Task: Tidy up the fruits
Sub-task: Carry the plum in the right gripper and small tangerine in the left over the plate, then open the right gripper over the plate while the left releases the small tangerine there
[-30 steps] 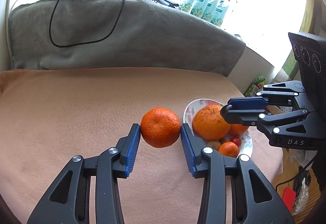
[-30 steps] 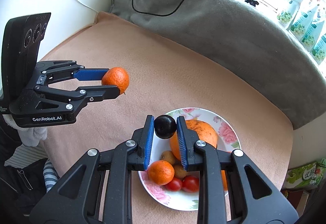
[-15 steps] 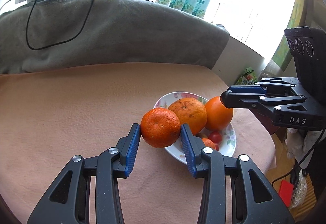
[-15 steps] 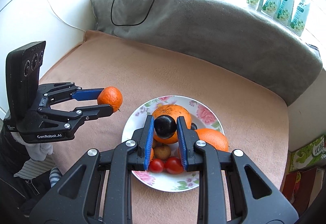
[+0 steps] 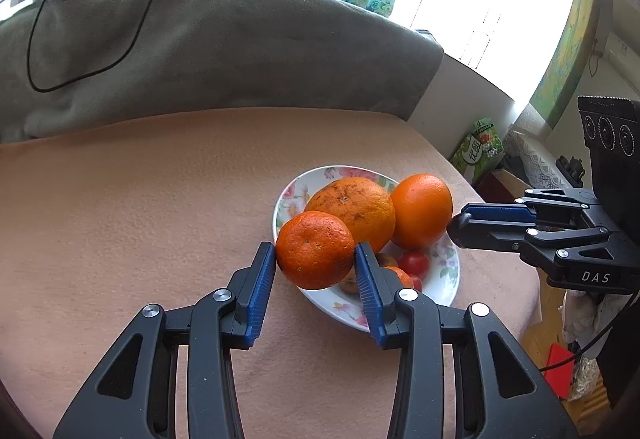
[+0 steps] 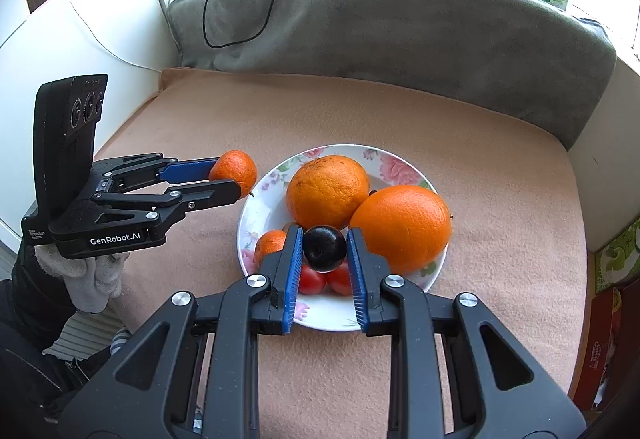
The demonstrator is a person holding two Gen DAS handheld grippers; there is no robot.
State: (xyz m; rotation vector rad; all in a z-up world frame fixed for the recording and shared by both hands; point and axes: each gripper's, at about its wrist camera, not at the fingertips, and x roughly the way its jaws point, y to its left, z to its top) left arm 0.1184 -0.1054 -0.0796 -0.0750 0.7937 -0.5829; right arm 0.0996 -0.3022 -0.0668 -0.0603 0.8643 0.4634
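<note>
Both tools grip fruit over the floral plate (image 6: 404,163): left tool (image 5: 315,265) clenched on a mandarin (image 5: 315,249) above its near rim, right tool (image 6: 324,259) on one dark plum (image 6: 324,248) above its middle. Delivery is underway; next, lower and release. Plate holds two large oranges, one small mandarin, two tomatoes.

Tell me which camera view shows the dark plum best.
The right wrist view shows it best: the dark plum sits whole and sharp between the pads of the right hand-held gripper, above the floral plate. In the left wrist view, only a dark sliver of it shows at that gripper's tip.
</note>
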